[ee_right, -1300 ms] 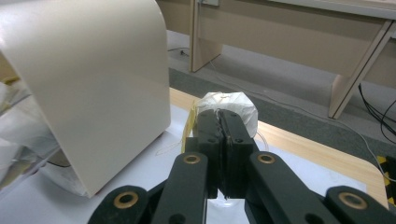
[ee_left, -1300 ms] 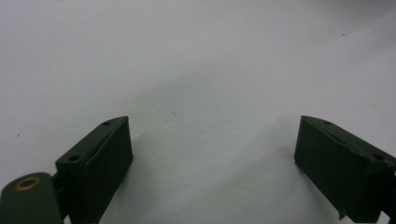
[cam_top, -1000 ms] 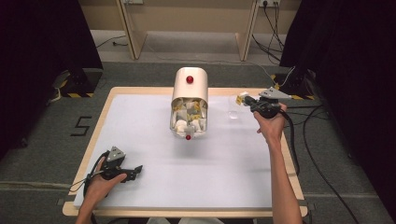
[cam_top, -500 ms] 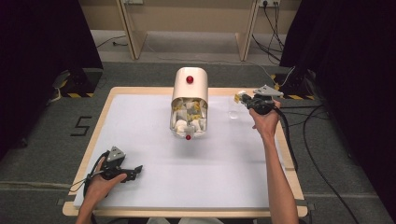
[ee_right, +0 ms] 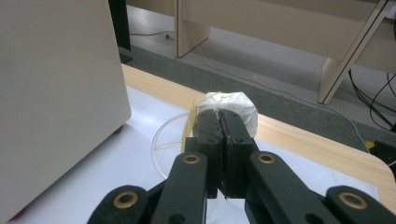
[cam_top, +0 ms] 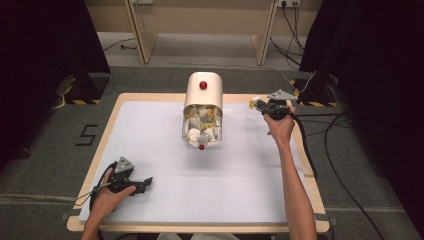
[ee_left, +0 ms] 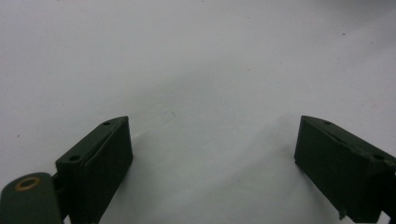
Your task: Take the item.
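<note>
high view overhead facing forward, gripper views close, sharing white table

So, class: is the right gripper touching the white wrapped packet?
Touching. In the right gripper view, the right gripper has its jaws pressed together on the white wrapped packet, above a clear dish.

Count on the bench: one cream dispenser box bearing two red knobs, its open front holding several white wrapped packets, number not readable. One clear dish, one wrapped packet over it. Two hand-held grippers: left, right.
</note>
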`<action>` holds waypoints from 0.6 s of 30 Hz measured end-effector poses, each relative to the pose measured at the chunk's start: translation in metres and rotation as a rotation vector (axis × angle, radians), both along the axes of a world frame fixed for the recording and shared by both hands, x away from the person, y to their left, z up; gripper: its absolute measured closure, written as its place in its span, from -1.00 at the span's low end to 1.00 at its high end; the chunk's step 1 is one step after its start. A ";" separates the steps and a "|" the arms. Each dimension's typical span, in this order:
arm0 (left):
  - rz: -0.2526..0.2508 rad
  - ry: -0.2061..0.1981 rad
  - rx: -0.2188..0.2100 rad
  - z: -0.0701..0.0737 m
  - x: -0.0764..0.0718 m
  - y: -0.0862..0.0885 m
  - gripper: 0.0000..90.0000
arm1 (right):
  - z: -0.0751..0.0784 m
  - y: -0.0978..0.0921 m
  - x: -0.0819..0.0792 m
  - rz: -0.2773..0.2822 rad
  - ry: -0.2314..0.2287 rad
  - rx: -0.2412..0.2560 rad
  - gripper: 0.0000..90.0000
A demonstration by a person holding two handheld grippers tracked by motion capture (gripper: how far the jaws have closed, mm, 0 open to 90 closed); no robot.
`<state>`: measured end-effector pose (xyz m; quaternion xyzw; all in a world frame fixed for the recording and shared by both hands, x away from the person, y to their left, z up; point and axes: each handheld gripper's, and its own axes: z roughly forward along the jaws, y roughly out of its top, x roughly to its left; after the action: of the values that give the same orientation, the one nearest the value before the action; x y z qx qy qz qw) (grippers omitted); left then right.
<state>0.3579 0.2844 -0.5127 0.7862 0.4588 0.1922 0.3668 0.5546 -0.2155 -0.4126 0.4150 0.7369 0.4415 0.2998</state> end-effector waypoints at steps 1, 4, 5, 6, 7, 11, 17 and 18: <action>0.000 0.000 0.000 0.000 0.000 0.000 -0.77 | -0.001 0.000 0.001 0.001 0.002 0.000 0.96; -0.001 0.000 0.001 0.000 0.000 0.000 -0.77 | -0.005 0.000 0.002 0.001 0.009 0.003 0.96; 0.000 0.000 0.000 0.000 0.000 0.000 -0.77 | -0.006 0.000 0.003 0.000 0.011 0.003 0.95; 0.000 0.000 0.000 0.000 0.000 0.000 -0.77 | -0.007 0.000 0.004 0.006 0.014 0.005 0.94; 0.000 0.000 0.000 0.000 0.000 0.000 -0.77 | -0.007 0.000 0.004 0.011 0.014 0.005 0.92; 0.000 0.000 0.001 0.000 0.000 0.000 -0.77 | -0.010 0.002 0.008 0.023 0.013 0.030 0.58; 0.000 0.000 0.000 0.000 0.000 0.000 -0.77 | -0.004 0.000 0.008 0.002 -0.005 0.067 0.02; 0.000 0.000 0.001 0.000 0.000 0.000 -0.77 | -0.003 0.000 0.008 0.005 0.004 0.075 -0.10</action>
<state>0.3579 0.2845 -0.5127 0.7864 0.4586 0.1922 0.3665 0.5626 -0.2158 -0.4156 0.4248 0.7215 0.4688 0.2814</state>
